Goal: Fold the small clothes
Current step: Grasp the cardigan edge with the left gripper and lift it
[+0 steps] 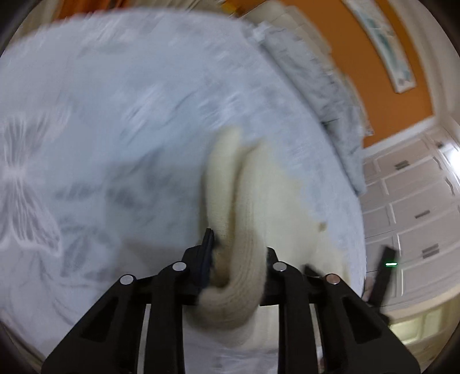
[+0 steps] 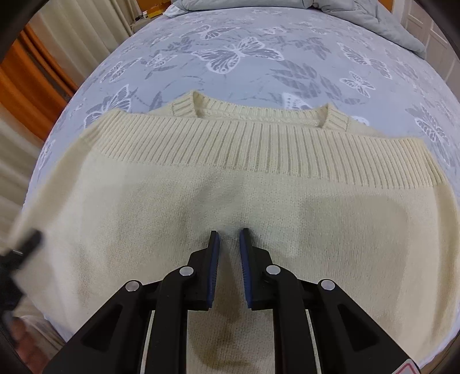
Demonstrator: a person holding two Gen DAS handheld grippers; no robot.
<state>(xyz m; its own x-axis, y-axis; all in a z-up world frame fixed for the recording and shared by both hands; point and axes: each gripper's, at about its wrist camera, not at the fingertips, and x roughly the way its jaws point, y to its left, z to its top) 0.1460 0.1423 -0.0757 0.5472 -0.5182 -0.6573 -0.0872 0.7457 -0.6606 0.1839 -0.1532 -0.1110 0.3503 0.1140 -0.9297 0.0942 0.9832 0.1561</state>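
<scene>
Right wrist view: the cream sweater point(image 2: 230, 195) lies flat across the butterfly-print bed point(image 2: 230, 57), the right gripper point(image 2: 230, 234) nearly closed, pinching nothing, tips on the knit. A grey quilt point(image 2: 373, 20) is bunched at the bed's far edge. The left gripper point(image 1: 238, 244) is clenched on a blurred sweater fold.

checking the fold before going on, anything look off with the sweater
One thing: the cream sweater lies flat, but at its edge the left gripper has bunched a ribbed band into a thick roll.
</scene>
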